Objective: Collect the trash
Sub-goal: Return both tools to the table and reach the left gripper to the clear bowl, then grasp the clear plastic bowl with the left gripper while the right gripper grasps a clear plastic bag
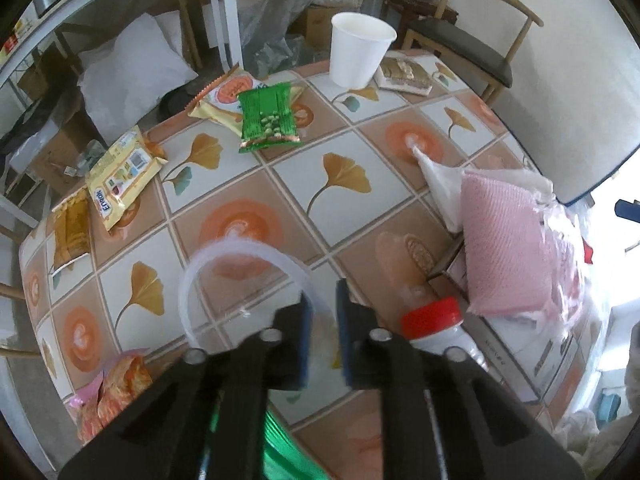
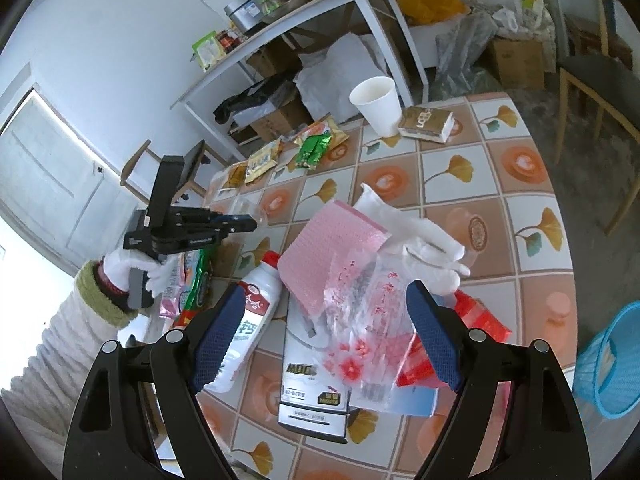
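Observation:
My left gripper (image 1: 322, 312) is shut on a clear plastic cup (image 1: 240, 264), pinching its rim above the tiled table (image 1: 340, 208); it also shows in the right wrist view (image 2: 250, 224). My right gripper (image 2: 316, 320) is open above a heap of pink bubble wrap (image 2: 328, 248), clear printed plastic bags (image 2: 360, 320) and a white cloth (image 2: 420, 240). A white bottle with a red cap (image 2: 248, 312) lies to its left. A green snack wrapper (image 1: 268, 116), yellow wrappers (image 1: 120, 176) and a white paper cup (image 1: 358, 50) lie at the table's far side.
A blue plastic basket (image 2: 612, 364) stands on the floor to the right of the table. A silver box (image 2: 312, 376) lies under the heap. Wooden chairs (image 1: 472, 40), a white shelf table (image 2: 304, 20) and cardboard boxes stand beyond the table.

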